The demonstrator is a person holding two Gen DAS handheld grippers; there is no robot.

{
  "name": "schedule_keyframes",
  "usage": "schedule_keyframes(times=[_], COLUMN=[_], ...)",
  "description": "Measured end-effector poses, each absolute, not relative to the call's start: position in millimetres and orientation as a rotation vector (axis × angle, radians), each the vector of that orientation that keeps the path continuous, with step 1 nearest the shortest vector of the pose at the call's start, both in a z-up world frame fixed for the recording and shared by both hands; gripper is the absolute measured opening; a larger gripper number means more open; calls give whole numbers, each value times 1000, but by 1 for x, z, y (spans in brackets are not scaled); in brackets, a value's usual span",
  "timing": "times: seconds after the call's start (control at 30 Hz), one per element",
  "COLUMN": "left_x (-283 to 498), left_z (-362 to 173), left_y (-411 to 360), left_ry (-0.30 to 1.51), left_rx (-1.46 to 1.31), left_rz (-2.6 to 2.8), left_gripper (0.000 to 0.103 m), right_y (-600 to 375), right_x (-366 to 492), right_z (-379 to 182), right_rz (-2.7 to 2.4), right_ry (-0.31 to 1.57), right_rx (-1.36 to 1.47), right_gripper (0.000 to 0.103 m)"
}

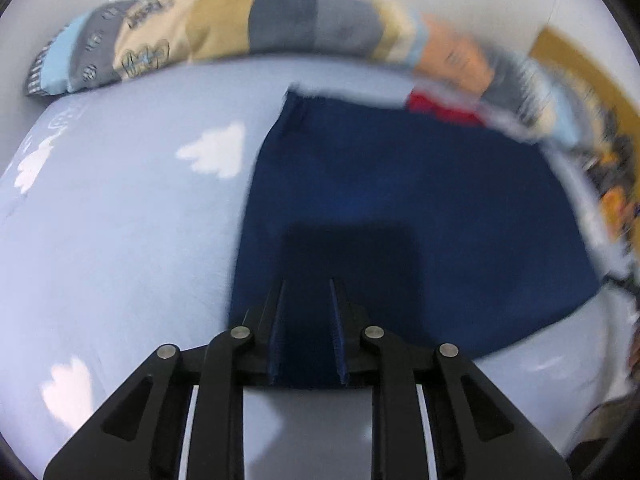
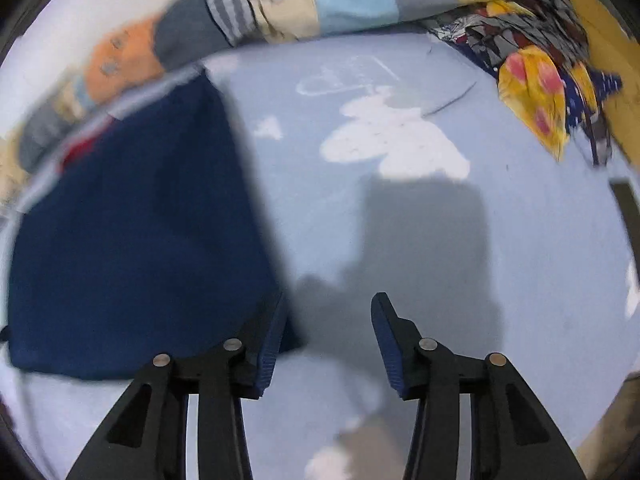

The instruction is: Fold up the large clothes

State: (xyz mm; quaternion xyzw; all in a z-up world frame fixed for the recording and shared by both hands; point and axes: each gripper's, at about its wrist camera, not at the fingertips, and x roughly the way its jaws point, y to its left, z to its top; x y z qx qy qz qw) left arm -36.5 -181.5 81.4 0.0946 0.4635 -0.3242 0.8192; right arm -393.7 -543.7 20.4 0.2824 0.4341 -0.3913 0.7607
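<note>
Folded navy-blue cloth garment (image 1: 400,216) lay lengthwise toward the bed's (image 1: 120,220) pillow edge; left gripper (image 1: 308,320) and right gripper (image 2: 328,332) both apart, holding nothing.

Flat navy-blue fabric garment (image 1: 400,208), plain, with a red patch and pale trim at its far edge. Pale blue bed sheet (image 1: 120,220) printed with white cloud shapes. Long patchwork bolster (image 1: 240,32): tan, grey, light blue, orange, striped panels. Crumpled yellow cloth with pink spots (image 2: 536,96). Black tongs (image 2: 326,336) with blue ribbed pads (image 2: 384,336).
</note>
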Motion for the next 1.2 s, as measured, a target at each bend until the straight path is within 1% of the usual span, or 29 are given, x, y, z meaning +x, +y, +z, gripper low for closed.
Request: schedule_keyframes(times=[0.03,0.07,0.1,0.13,0.17,0.27,0.33,0.37,0.43,0.5,0.57,0.6,0.7,0.77,0.83,0.93,1.1,1.2], left_x=[-47,-63,-84,-100,-118,-163,-177,-179,-179,-173,-170,-167,-172,-170,-166,-148,-108,-92], left_z=[90,99,107,111,113,111,109,108,102,95,90,89,88,83,77,66,37,20], left_y=[-182,-183,-186,-187,-188,-187,-190,-191,-194,-193,-192,-194,-198,-206,-209,-203,-158,-133], left_ry=[975,947,905,880,854,850,838,820,807,820,837,838,808,806,834,945,1141,1198], left_rx=[182,171,168,171,174,161,192,217,254,257,262,266,287,318,314,205,-175,-390], left_rz=[-699,-693,-659,-627,-591,-575,-596,-589,-578,-566,-539,-534,-524,-503,-501,-508,-437,-403], left_gripper=[20,28,47,56,62,62,63,67,67,67,67,67,67,67,67,67,67,67], right_y=[-527,-515,-500,-490,-481,-435,-403,-397,-380,-385,-396,-397,-397,-400,-411,-437,-483,-499], right_x=[-397,-397,-397,-396,-394,-384,-378,-374,-370,-370,-380,-382,-376,-370,-366,-374,-401,-417], right_z=[30,37,46,53,59,69,71,69,67,63,65,66,61,55,47,41,12,-6], right_rz=[-844,-835,-820,-813,-810,-796,-727,-708,-659,-586,-595,-623,-754,-739,-703,-606,-550,-543], right_ry=[917,897,871,851,839,819,804,800,803,805,764,766,834,856,875,827,748,694], right_rx=[601,584,568,556,542,457,417,407,386,449,470,439,223,207,267,514,909,1097], right_gripper=[47,47,47,49,54,55,56,57,59,58,59,59,60,60,60,60,60,62])
